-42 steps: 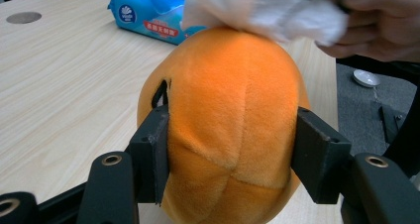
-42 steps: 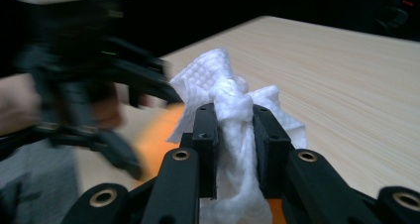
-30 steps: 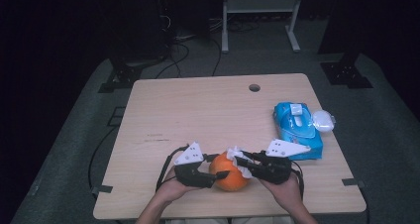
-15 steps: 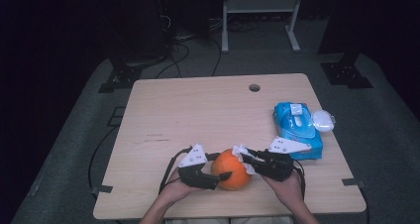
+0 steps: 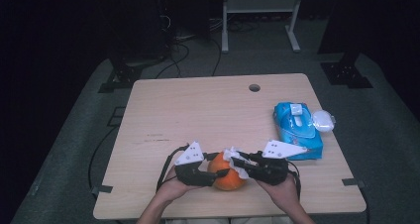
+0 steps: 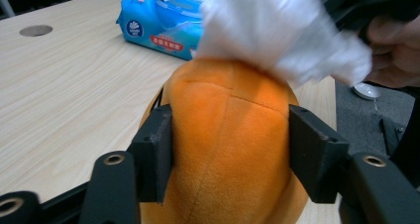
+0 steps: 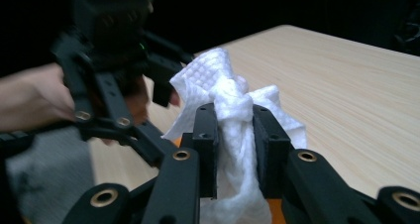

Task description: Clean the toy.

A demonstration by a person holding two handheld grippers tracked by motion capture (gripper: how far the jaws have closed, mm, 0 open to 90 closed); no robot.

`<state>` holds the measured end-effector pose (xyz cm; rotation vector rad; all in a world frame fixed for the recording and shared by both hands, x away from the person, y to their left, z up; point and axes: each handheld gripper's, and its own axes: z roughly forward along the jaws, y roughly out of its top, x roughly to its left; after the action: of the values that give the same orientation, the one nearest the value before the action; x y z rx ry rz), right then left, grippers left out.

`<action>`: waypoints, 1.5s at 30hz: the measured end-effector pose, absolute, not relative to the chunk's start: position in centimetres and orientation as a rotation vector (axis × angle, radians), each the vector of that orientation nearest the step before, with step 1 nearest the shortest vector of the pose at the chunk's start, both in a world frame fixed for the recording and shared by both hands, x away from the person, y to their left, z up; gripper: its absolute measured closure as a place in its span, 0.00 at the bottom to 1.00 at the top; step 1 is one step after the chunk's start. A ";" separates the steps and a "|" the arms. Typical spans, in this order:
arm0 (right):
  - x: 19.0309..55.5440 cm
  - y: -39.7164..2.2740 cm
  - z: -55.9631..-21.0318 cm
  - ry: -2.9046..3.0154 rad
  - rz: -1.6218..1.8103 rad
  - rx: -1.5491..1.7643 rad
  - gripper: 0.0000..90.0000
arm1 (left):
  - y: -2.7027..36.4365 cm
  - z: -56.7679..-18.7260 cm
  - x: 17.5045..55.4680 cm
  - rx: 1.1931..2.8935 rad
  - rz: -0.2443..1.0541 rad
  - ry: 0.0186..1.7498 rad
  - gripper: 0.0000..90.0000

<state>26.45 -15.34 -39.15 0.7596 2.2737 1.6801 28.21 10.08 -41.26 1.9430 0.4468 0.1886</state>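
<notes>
A person sits at the near edge of a pale wooden table (image 5: 198, 110), with both forearms reaching in and a black two-jaw gripper in each hand. The two grippers meet over a round orange plush toy (image 5: 227, 172) that sits close to the near edge of the table, about midway along it.

The left gripper (image 5: 214, 173) clasps the orange plush toy from the person's left. In the left gripper view the toy (image 6: 228, 140) sits squarely between the two black pads (image 6: 156, 152), which press into its soft sides. The jaws have just been closing a little further, with the toy between them.

The right gripper (image 5: 236, 163) comes in from the person's right, and its jaws are clenched on a crumpled white wipe (image 5: 234, 158). In the right gripper view the wipe (image 7: 233, 115) is pinched tightly between the pads (image 7: 205, 149), bunching above them and hanging below. The wipe rests against the top of the toy; in the left gripper view it (image 6: 277, 35) shows as a blurred white mass lying over the toy's upper end.

Farther back on the person's right, a blue pack of wipes (image 5: 296, 130) lies flat near the table's right edge, well apart from the toy. A small white object (image 5: 323, 120) lies just beside the pack. A round cable hole (image 5: 254, 87) is cut near the table's far edge.
</notes>
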 end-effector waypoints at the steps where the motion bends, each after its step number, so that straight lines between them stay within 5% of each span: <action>1: 26.6 -15.3 -39.4 2.276 1.660 0.762 0.83 | 10.1 -41.3 28.2 1.936 0.190 0.452 0.40; 5: 27.8 -16.9 -40.3 2.240 1.660 0.876 0.83 | 10.1 -41.9 28.7 1.934 0.193 0.477 0.20; 7: 27.9 -17.4 -40.3 2.230 1.675 0.898 0.82 | 9.7 -42.7 28.9 1.953 0.176 0.489 0.19; 14: 26.7 -16.0 -39.4 2.261 1.688 0.783 0.82 | 10.5 -41.8 28.7 1.971 0.169 0.471 0.44; 29: 26.8 -15.8 -39.6 2.270 1.657 0.766 0.82 | 11.4 -41.2 28.9 1.959 0.147 0.491 0.45; 36: 27.6 -16.7 -40.1 2.273 1.647 0.835 0.82 | 10.0 -42.3 29.3 1.976 0.177 0.508 0.13; 39: 26.6 -15.7 -39.7 2.281 1.644 0.766 0.82 | 9.7 -42.9 29.2 1.977 0.166 0.487 0.16; 45: 27.0 -15.7 -39.6 2.274 1.642 0.743 0.82 | 10.1 -41.9 28.9 1.967 0.162 0.502 0.42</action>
<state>27.04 -15.72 -39.64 0.7427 2.2741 1.6423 28.95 10.14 -41.93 1.9673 0.5023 0.1621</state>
